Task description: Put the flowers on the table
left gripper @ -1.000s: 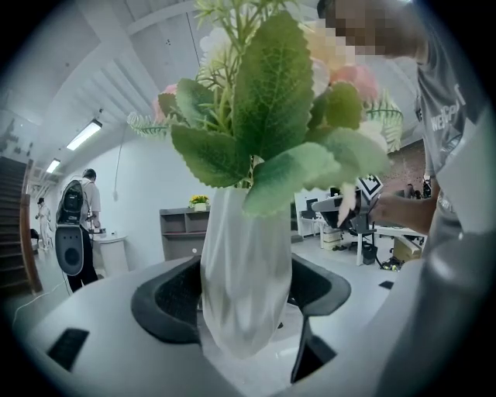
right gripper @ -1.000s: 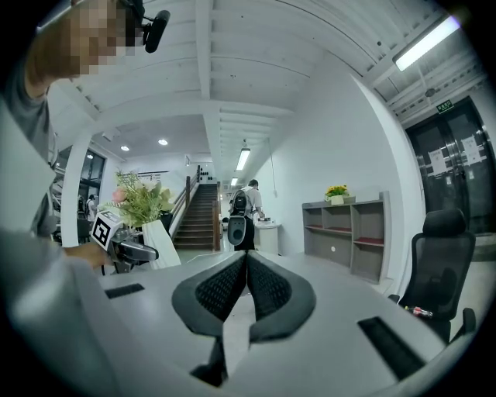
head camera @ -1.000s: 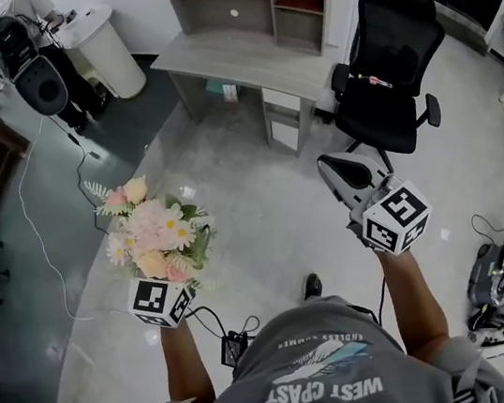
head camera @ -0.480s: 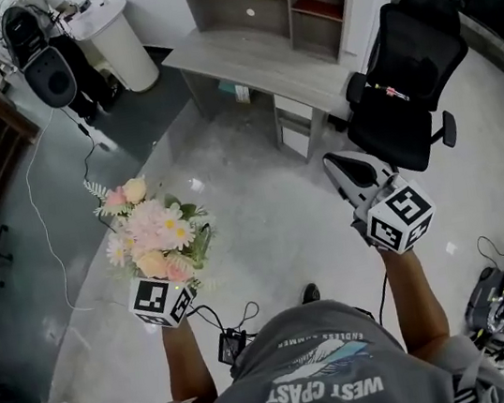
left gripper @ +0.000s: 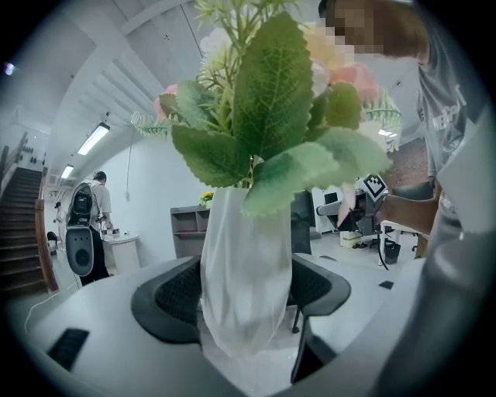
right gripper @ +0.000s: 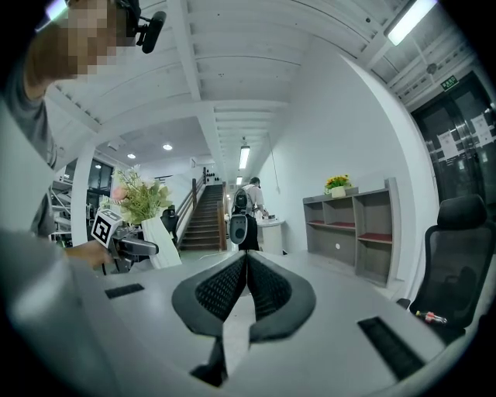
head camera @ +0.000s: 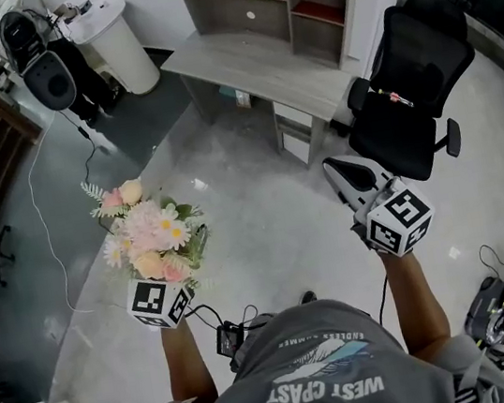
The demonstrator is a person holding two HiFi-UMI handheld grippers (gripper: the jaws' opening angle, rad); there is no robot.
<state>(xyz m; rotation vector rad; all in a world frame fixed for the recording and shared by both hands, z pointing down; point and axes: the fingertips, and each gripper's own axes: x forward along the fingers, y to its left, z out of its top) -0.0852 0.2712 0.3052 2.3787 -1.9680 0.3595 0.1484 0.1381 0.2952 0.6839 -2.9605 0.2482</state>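
Now, flowers (head camera: 148, 233): pink and cream bunch in a white vase (left gripper: 246, 264), upright above the floor, well apart from the grey table (head camera: 248, 59).
Left gripper (head camera: 163, 286): jaws clamped on the vase's lower part.
Right gripper (right gripper: 246, 264): jaws pressed together, nothing between them.

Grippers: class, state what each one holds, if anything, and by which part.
The left gripper holds the flowers, its jaws clamped on the lower part of their white vase. The right gripper is shut and holds nothing.
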